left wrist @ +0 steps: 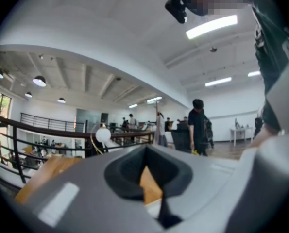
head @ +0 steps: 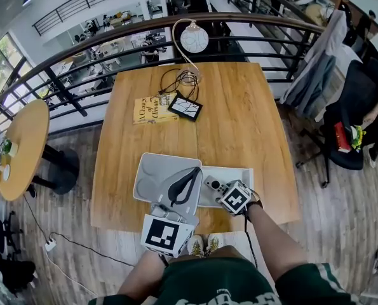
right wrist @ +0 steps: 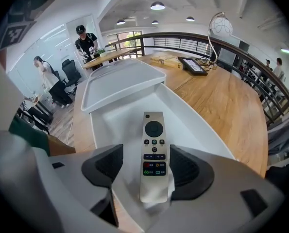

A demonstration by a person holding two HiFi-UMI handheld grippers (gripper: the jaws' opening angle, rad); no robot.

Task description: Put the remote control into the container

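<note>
Remote control [right wrist: 154,147] lies flat on the floor of the white container [right wrist: 105,130], lengthwise, with its round black button at the far end and its coloured buttons at the end nearest me. My right gripper [right wrist: 146,165] points steeply down over it with its jaws spread wide. One dark pad stands on each side of the remote's near end and neither presses on it, so this gripper holds nothing. The container is a shallow open tray at the near edge of a wooden table [head: 239,119]. Its pale grey lid [head: 154,170] lies on the table just to its left, and the two touch along one side. My left gripper [left wrist: 145,152] is held level above that lid. Its dark jaws meet at their tips, and the small gap behind the tips shows only a sliver of tabletop, so nothing is gripped there either. Farther back on the table, well apart from the container, a yellow book [head: 152,109] lies beside a flat dark device [head: 185,107] with a looped cable. Behind them a lamp [head: 194,39] with a round white globe stands at the far edge. A curved dark railing [head: 81,49] runs past the far side of the table.
</note>
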